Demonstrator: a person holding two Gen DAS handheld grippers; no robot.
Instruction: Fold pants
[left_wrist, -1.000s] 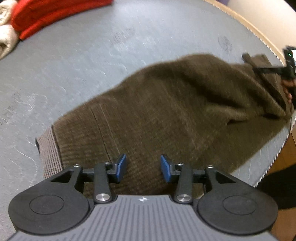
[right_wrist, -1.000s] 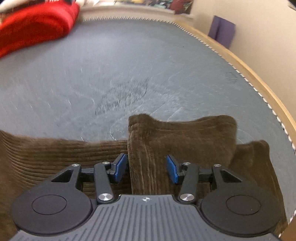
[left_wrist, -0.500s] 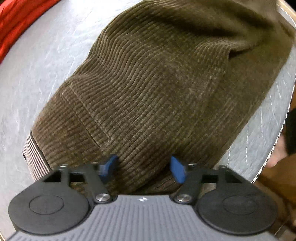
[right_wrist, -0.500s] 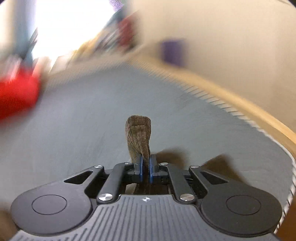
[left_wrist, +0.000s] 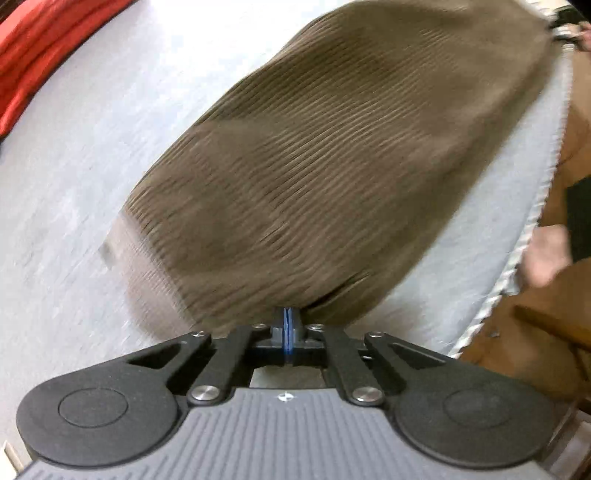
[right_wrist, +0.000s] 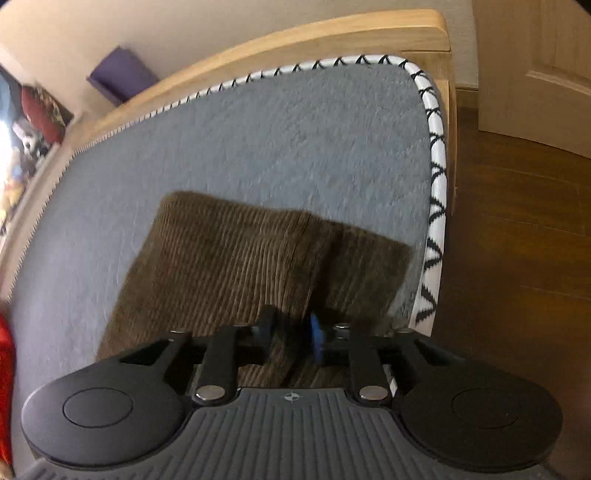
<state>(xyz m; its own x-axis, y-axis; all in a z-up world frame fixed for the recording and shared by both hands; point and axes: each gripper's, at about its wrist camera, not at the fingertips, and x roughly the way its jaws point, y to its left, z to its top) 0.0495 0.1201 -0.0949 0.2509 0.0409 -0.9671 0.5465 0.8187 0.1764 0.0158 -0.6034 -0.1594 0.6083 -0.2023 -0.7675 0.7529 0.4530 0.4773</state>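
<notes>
Left wrist view: the left gripper (left_wrist: 287, 329) has its blue-padded fingers (left_wrist: 291, 325) pressed together, pinching the near edge of the brown corduroy pants (left_wrist: 332, 166). The pants spread away from the grip across a grey, fuzzy mattress (left_wrist: 74, 184), their ribbed waistband (left_wrist: 136, 254) lying to the left of the pinch. The picture is motion-blurred. A red fabric (left_wrist: 40, 48) sits at the far left corner of the grey surface, well apart from the pants. On the right the mattress ends in a white edge cord (left_wrist: 524, 243), and beyond it a wooden floor (left_wrist: 517, 369) shows, together with part of the person's bare skin (left_wrist: 546, 254). In the right wrist view the right gripper (right_wrist: 291, 334) hovers with its fingers (right_wrist: 316, 341) parted over the leg ends of the pants (right_wrist: 229, 258); whether the pads touch the cloth cannot be told. Here the pants lie flat near the corner of the mattress (right_wrist: 258, 140), just beside the white piping with black zigzag stitching (right_wrist: 436, 177). A light wooden bed frame (right_wrist: 295, 40) runs along the far side, below a cream wall (right_wrist: 184, 26). A purple object (right_wrist: 122, 74) rests by the frame at the wall, and a door (right_wrist: 535, 66) stands at the right above the dark wooden floor (right_wrist: 517, 221).
</notes>
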